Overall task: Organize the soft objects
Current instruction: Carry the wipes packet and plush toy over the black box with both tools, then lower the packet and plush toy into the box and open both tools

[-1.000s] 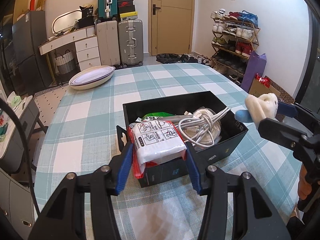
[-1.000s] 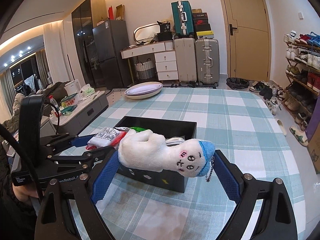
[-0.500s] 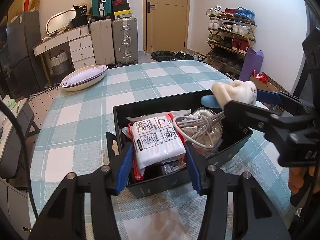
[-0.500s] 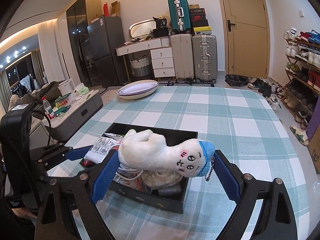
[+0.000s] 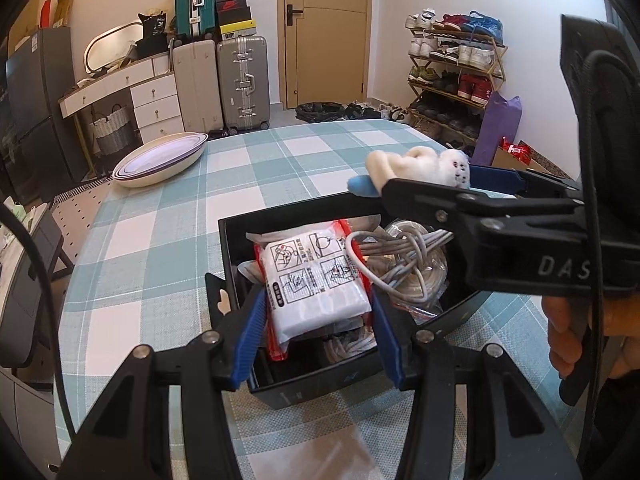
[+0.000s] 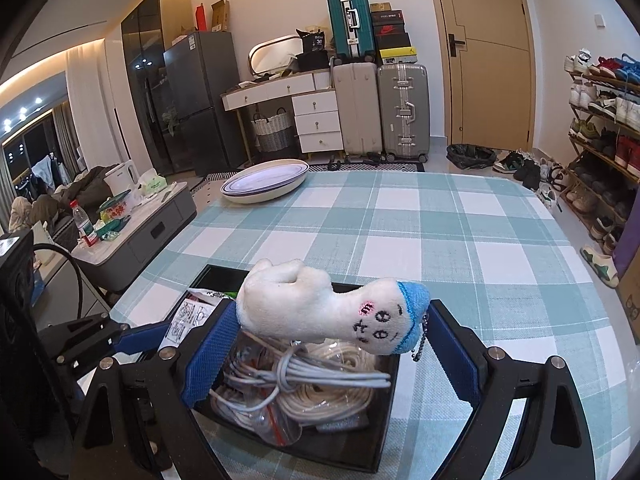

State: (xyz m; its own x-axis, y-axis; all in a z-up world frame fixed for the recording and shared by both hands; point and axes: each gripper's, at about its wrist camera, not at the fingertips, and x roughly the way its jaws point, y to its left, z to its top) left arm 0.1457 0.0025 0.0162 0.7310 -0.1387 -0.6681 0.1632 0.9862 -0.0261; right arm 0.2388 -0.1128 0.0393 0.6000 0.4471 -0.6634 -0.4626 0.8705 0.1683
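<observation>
My left gripper (image 5: 316,312) is shut on a white soft pack with red edges (image 5: 314,280) and holds it over the left part of the black box (image 5: 320,384). My right gripper (image 6: 332,340) is shut on a white plush toy with a blue cap (image 6: 332,312) and holds it above the right part of the black box (image 6: 384,440). The toy also shows in the left wrist view (image 5: 420,168). In the box lie a grey cable bundle (image 6: 312,376) and a coiled white cord (image 6: 340,400) in a clear bag.
The box stands on a teal and white checked tablecloth (image 6: 440,220). A stack of white oval plates (image 6: 264,186) sits at the table's far left. Suitcases (image 6: 384,108), a door and a shoe rack (image 5: 452,68) stand beyond the table.
Both grippers moved in over the box. The right gripper with the toy now hangs above the cables, and the left gripper carried the pack farther over the box's left part.
</observation>
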